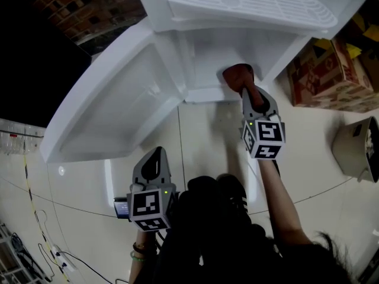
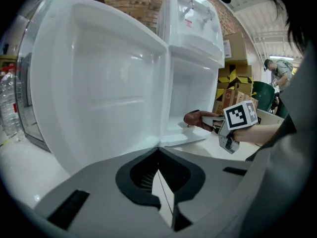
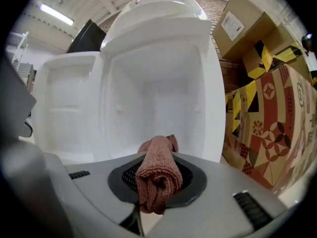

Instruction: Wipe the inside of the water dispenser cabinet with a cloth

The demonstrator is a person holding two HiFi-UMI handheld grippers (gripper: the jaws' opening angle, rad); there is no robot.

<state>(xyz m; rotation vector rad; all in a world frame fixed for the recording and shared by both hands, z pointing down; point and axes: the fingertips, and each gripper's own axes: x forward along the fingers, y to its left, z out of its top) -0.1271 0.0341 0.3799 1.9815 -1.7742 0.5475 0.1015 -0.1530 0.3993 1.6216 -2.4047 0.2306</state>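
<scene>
Right gripper [image 1: 243,91] [image 3: 156,185]: jaws pinch a rolled reddish-brown cloth [image 1: 238,76] [image 3: 157,175]. The roll sticks out past the jaw tips and points into the cabinet.

The cloth sits at the front lip of the water dispenser cabinet [image 1: 201,55] [image 3: 158,93], low in the opening, just over the bottom sill. In the left gripper view the cloth [image 2: 196,118] is at the sill edge. Can't tell whether it actually touches the surface.

The cabinet is white inside and the compartment looks bare. The cabinet door [image 1: 112,105] [image 2: 99,83] is swung fully open to the left, with its inner panel facing out.

Left gripper [image 1: 155,157] [image 2: 162,185]: jaws pressed together, nothing between them. It's held low near the person's body, well apart from the cabinet and below the open door's edge in the head view. Its camera looks at the door's inner face and at the right gripper [image 2: 218,125].

- A ribbed white grille [image 1: 254,2] sits on the dispenser above the opening.
- A red patterned cardboard box [image 1: 325,70] [image 3: 277,123] stands just to the right of the dispenser, with plain brown boxes [image 3: 242,24] stacked above it.
- A brick wall [image 1: 89,7] is behind.
- The floor [image 1: 207,135] is pale tile.
</scene>
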